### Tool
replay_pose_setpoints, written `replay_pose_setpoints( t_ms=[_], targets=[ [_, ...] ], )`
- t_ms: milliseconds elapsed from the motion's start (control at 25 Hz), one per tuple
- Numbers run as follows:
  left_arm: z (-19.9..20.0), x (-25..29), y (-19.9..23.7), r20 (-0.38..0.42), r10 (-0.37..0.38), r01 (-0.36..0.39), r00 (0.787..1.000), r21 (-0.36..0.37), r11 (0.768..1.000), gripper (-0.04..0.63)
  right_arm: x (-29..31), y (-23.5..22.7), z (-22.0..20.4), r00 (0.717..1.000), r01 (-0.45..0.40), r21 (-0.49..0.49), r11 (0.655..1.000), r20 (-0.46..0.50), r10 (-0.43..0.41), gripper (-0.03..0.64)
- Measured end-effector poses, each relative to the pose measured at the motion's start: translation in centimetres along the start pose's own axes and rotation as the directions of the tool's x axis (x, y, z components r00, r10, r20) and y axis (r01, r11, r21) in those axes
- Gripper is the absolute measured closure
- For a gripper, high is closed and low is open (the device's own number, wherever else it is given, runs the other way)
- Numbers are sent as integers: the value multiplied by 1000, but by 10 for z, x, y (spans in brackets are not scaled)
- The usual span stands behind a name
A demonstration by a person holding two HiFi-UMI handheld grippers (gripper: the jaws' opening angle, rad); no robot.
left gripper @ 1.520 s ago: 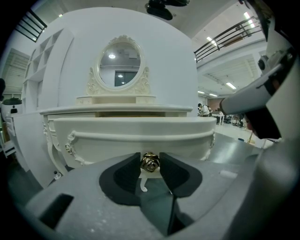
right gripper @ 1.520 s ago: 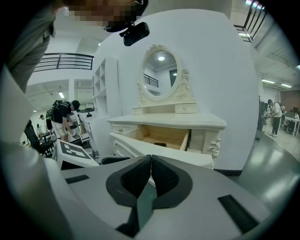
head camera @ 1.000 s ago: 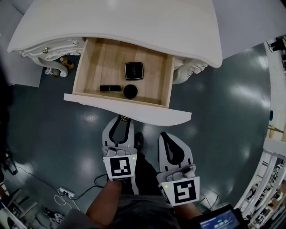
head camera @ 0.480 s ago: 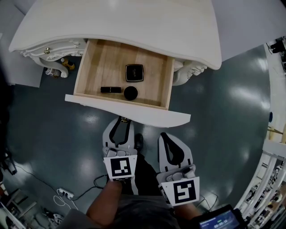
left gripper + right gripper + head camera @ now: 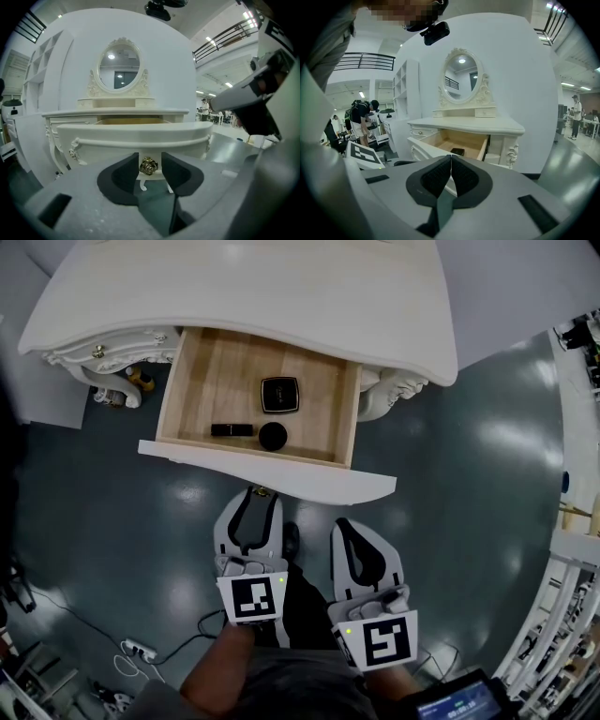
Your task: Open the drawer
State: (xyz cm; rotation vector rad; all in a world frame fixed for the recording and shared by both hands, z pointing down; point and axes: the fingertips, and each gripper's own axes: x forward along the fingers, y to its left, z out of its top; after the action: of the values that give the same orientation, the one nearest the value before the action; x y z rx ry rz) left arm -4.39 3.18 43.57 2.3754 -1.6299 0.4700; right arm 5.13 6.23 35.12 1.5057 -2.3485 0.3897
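The white dressing table's drawer [image 5: 272, 470] stands pulled out, its wooden floor [image 5: 211, 381] showing. A gold knob [image 5: 261, 491] sits on the middle of its front. My left gripper [image 5: 255, 497] reaches up to that front from below. In the left gripper view the knob [image 5: 149, 165] lies between the two dark pads of the left gripper [image 5: 150, 169] with a thin gap on each side; the jaws have just been opening. My right gripper [image 5: 345, 524] hangs beside it, short of the drawer front, and its pads [image 5: 440, 176] are pressed together on nothing.
Inside the drawer lie a black square compact [image 5: 280, 393], a round black case [image 5: 273, 436] and a black tube [image 5: 232, 428]. The table top [image 5: 262, 296] overhangs the drawer's back. Cables and a power strip [image 5: 136, 648] lie on the glossy floor at lower left.
The left jaws have spread a little and come off the knob. The drawer stays pulled out and the right gripper has not moved.
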Motion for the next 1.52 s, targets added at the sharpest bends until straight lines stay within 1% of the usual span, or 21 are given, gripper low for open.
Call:
replay_pose_setpoints(
  t_ms=[160,280,400,520,600,720,880,1000,1080,1240,1360,1520],
  targets=[
    [17,-20,-1,12,-19,19,1000,2,1000,434,-3,5,19,999,4,-5,1000,33,-4,603],
    [41,-35,4,30,-26,26,999,17,1000,448,-6,10,42,997,7,-10,1000,73,-6,603],
    [79,-49,12,70,-28,25,997,39,999,469,-10,18,73,992,9,-19,1000,124,-7,603],
    [121,-68,21,115,-18,15,993,29,999,502,-19,29,104,986,10,-24,1000,167,-6,603],
    [148,-81,27,138,-14,10,990,30,999,535,-26,35,127,980,15,-16,1000,200,-12,603],
    [189,-102,34,203,-13,2,979,56,998,569,-36,43,157,968,25,-21,999,251,-19,603],
    [225,-132,32,244,-31,7,969,96,995,580,-54,53,181,959,45,-32,998,281,-34,603],
    [250,-148,35,271,-25,-3,962,102,995,580,-64,61,198,950,57,-45,997,309,-40,603],
    [263,-157,40,290,-17,-12,957,97,995,580,-71,68,208,945,64,-57,996,325,-42,603],
    [280,-174,45,339,-18,-23,940,117,993,580,-84,83,219,934,80,-81,993,353,-47,603],
    [283,-187,45,354,-29,-21,935,135,991,580,-91,92,225,926,88,-86,992,373,-50,603],
    [284,-197,46,365,-29,-21,931,131,991,580,-99,101,232,917,101,-101,990,395,-53,604]
  ],
)
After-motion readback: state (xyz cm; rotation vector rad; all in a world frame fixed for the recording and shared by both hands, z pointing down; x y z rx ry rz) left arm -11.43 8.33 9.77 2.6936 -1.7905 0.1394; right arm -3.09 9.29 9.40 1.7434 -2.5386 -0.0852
